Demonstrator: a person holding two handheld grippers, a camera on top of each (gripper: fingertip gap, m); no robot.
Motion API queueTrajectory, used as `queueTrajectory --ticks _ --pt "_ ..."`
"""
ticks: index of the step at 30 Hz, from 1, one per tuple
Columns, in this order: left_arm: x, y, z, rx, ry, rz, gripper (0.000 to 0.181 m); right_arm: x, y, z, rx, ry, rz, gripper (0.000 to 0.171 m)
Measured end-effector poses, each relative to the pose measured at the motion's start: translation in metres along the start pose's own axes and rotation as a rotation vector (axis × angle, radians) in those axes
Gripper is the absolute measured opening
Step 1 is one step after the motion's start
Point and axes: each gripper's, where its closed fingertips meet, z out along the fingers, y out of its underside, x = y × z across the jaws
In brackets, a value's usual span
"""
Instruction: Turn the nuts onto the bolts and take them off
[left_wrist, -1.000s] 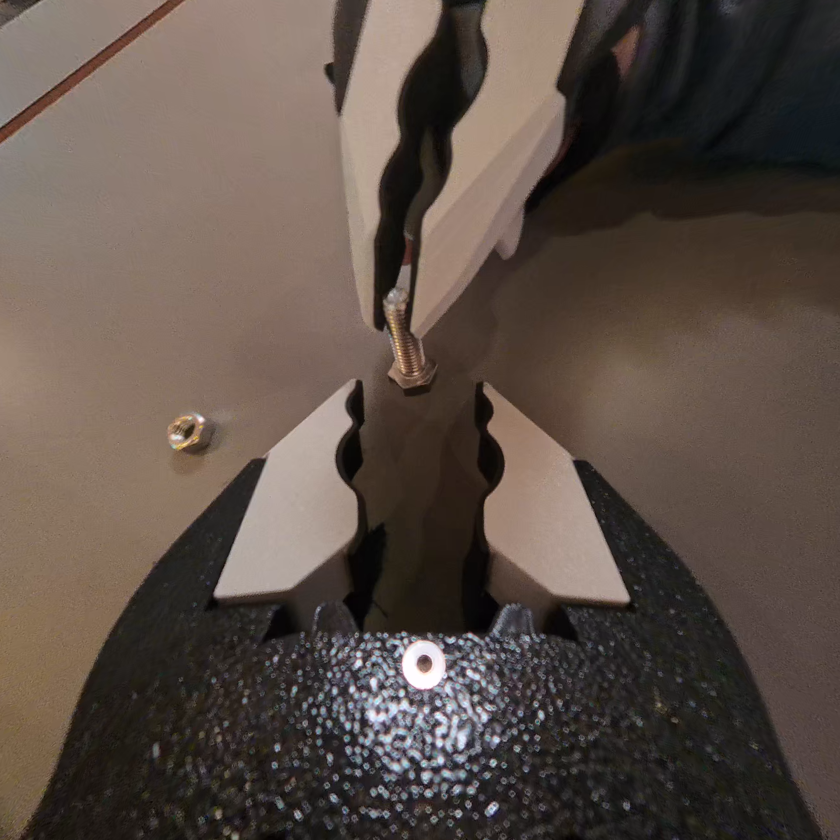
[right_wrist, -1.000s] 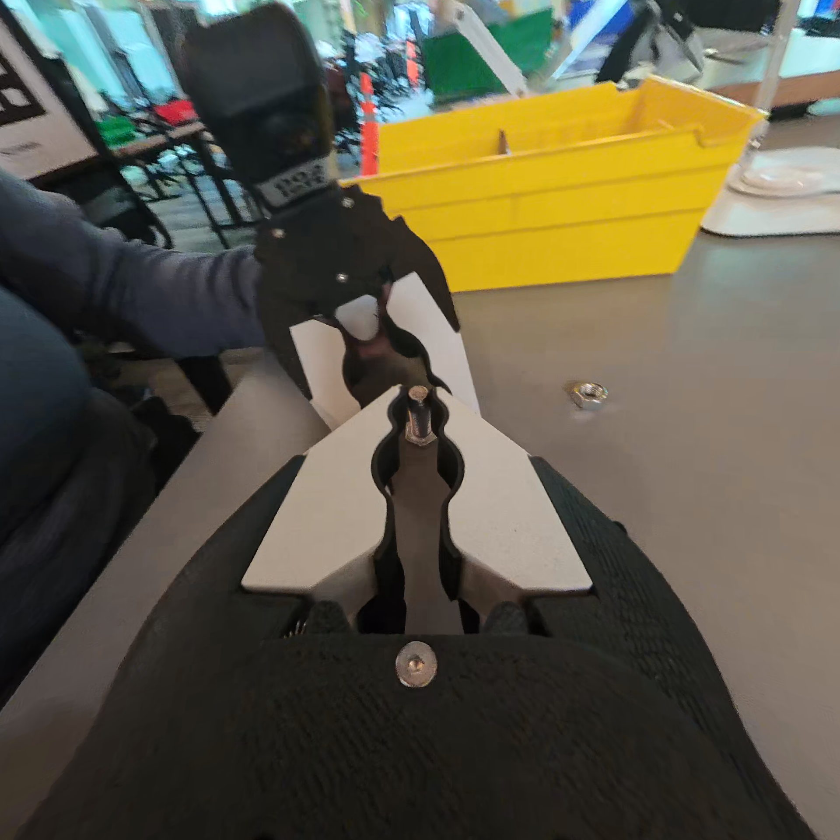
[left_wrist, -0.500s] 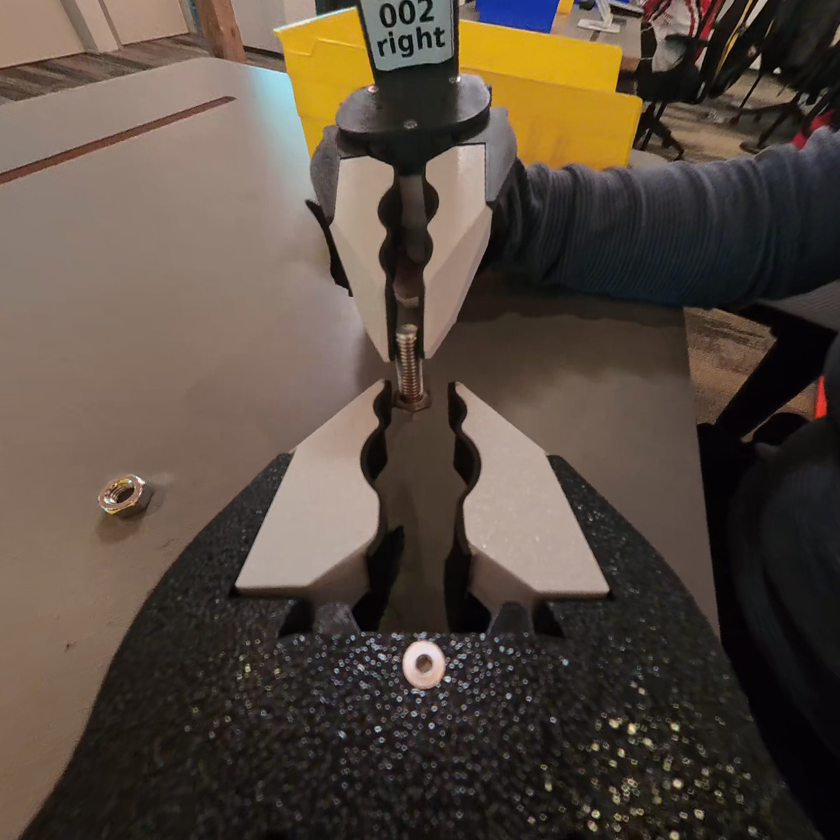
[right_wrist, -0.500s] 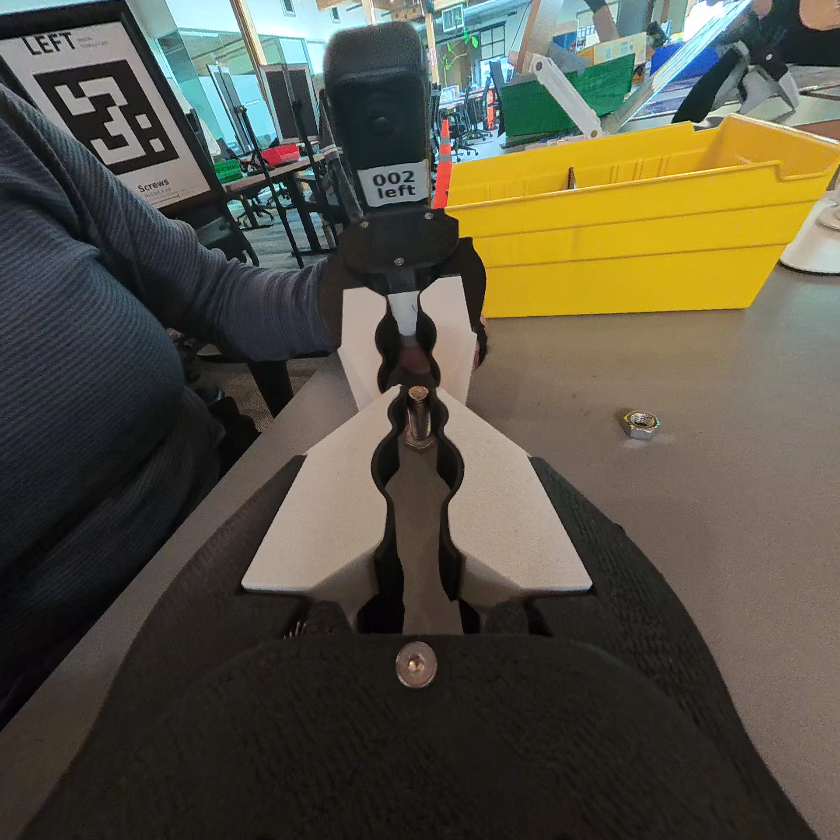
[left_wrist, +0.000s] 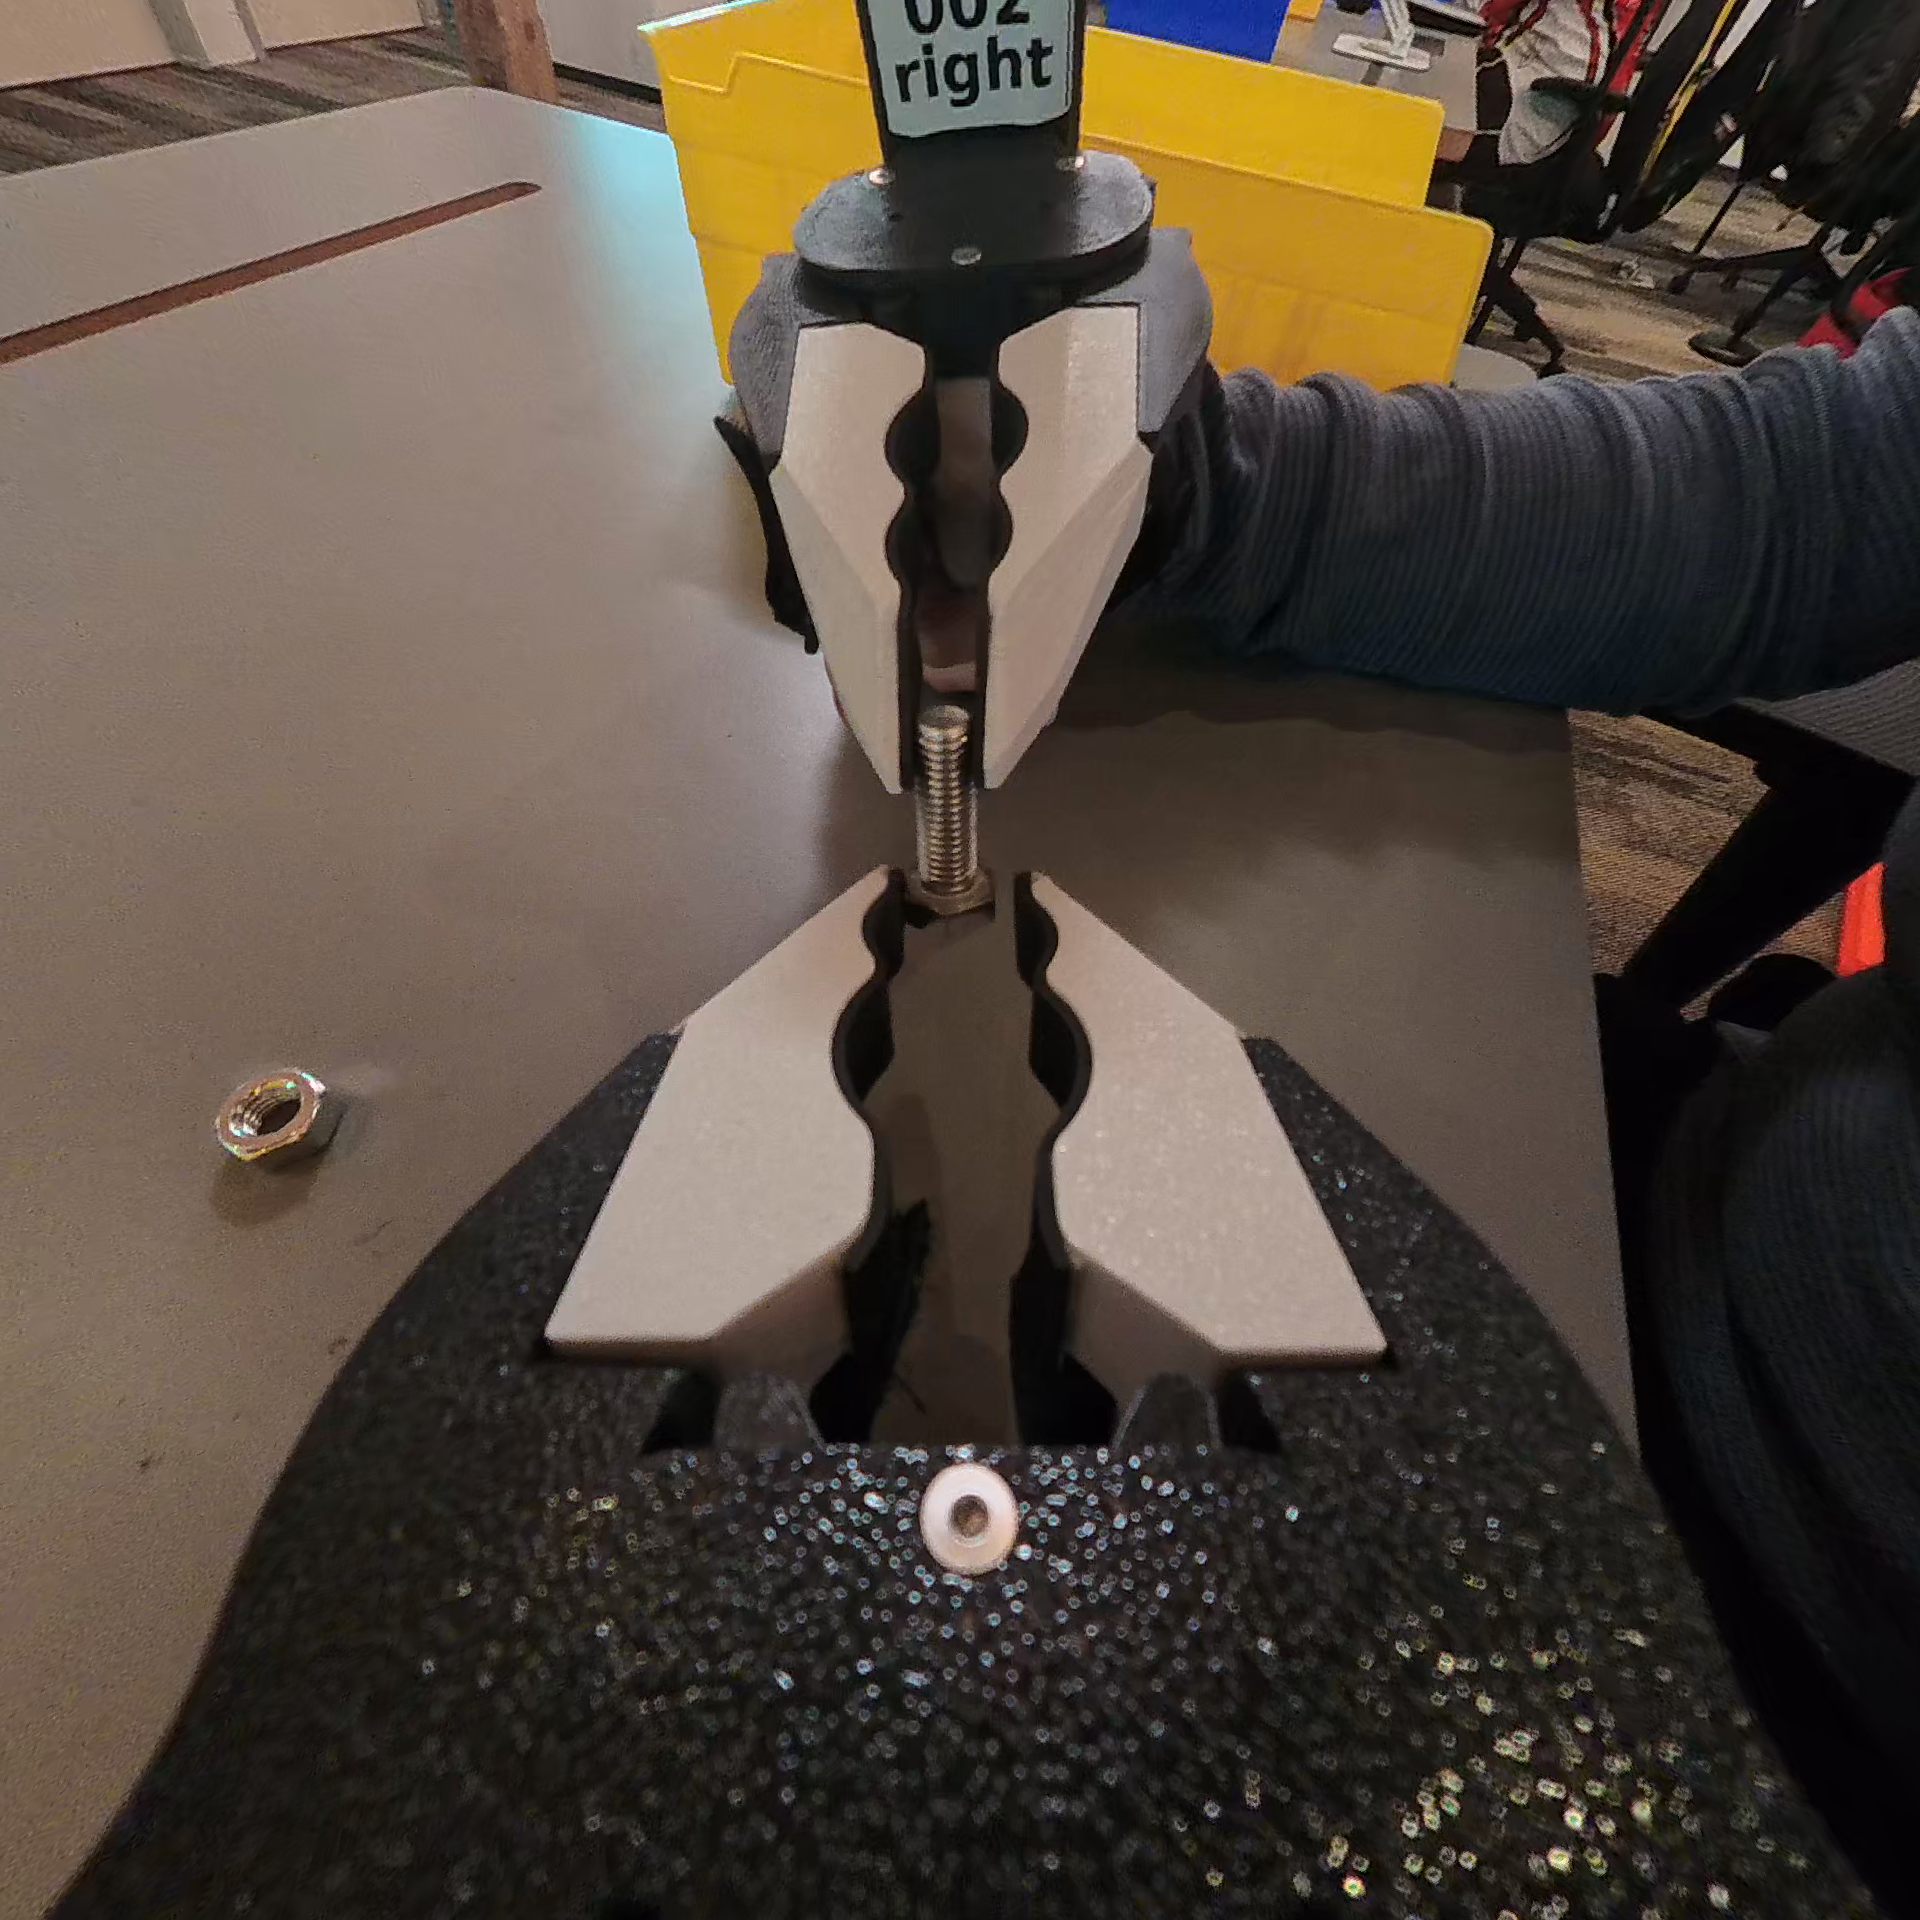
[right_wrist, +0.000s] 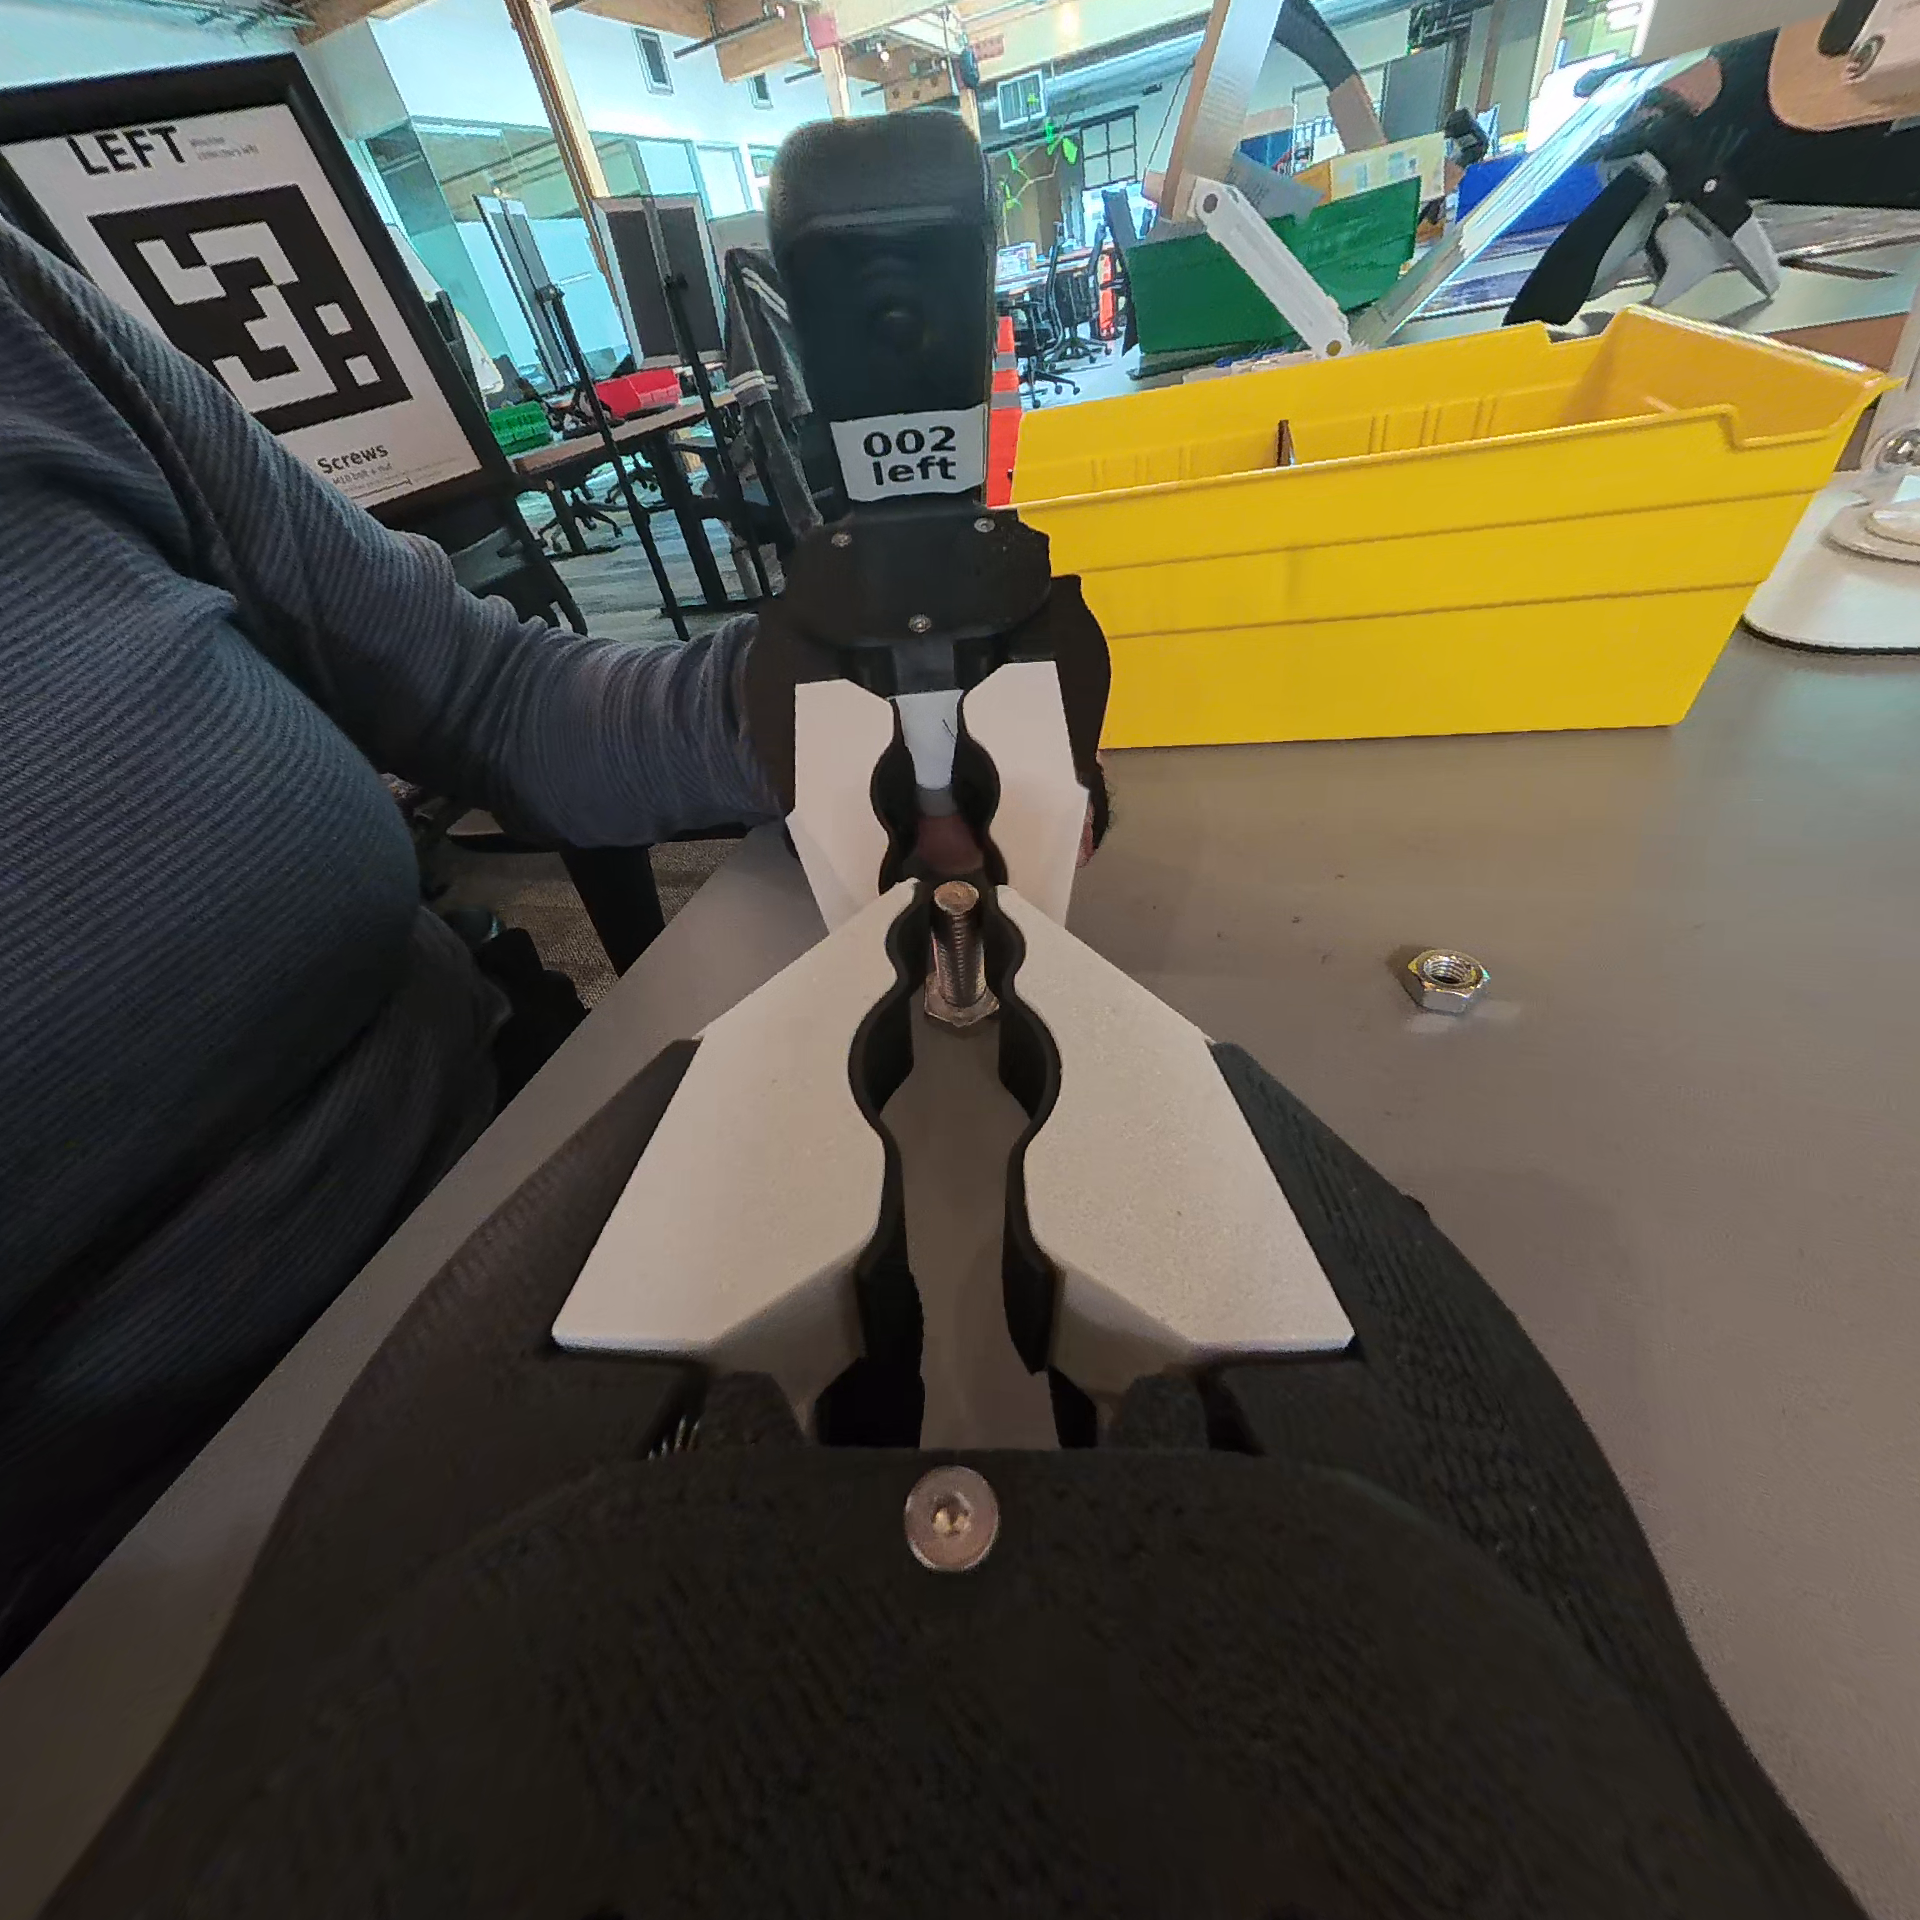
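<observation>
Each gripper carries a pale printed sticker on its black stem, and a framed sign with a black-and-white square marker stands at upper left of the right wrist view. The right gripper (right_wrist: 956, 909) pinches the threaded tip of the bolt (left_wrist: 943, 805) – its hex head stands on the grey table (left_wrist: 364, 675) between the narrowly parted tips of the left gripper (left_wrist: 951, 883), contact unclear. A loose nut (left_wrist: 278, 1114) lies at left on open tabletop – yellow bin (right_wrist: 1403, 582) behind.

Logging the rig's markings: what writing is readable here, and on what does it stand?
Writing is not quoted; its bearers:
Pale label on the right gripper: legible print.
Pale label on the left gripper: legible print.
Framed sign with black square marker: heading legible, fine print too small.
Bolt, nut: none.
</observation>
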Motion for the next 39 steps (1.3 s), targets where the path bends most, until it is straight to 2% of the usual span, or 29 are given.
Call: queueTrajectory --ticks 23,25,27,29,31,32,34,39 --pt "-0.001 -0.01 -0.006 0.077 0.007 0.007 0.014 -0.002 -0.007 -0.005 0.056 -0.009 0.014 0.008" --pt "-0.005 -0.017 -0.009 0.129 -0.034 0.039 0.014 -0.002 -0.012 -0.008 0.11 -0.008 0.03 0.009" --pt "-0.019 -0.029 -0.018 0.22 -0.153 0.076 0.014 0.004 -0.03 -0.017 0.261 0.026 0.049 0.009" --pt "-0.039 -0.038 -0.032 0.291 -0.342 0.116 0.014 0.019 -0.043 -0.03 0.369 0.128 0.034 0.01" --pt "-0.047 -0.048 -0.045 0.357 -0.463 0.16 0.014 0.037 -0.051 -0.042 0.417 0.301 -0.016 0.012" --pt "-0.048 -0.052 -0.05 0.39 -0.5 0.176 0.014 0.048 -0.05 -0.046 0.409 0.407 -0.039 0.012" --pt "-0.052 -0.059 -0.06 0.444 -0.559 0.182 0.014 0.065 -0.036 -0.041 0.278 0.564 -0.058 0.013" --pt "-0.054 -0.069 -0.078 0.523 -0.638 0.221 0.014 0.085 0.019 0.012 -0.205 0.528 0.071 0.032"
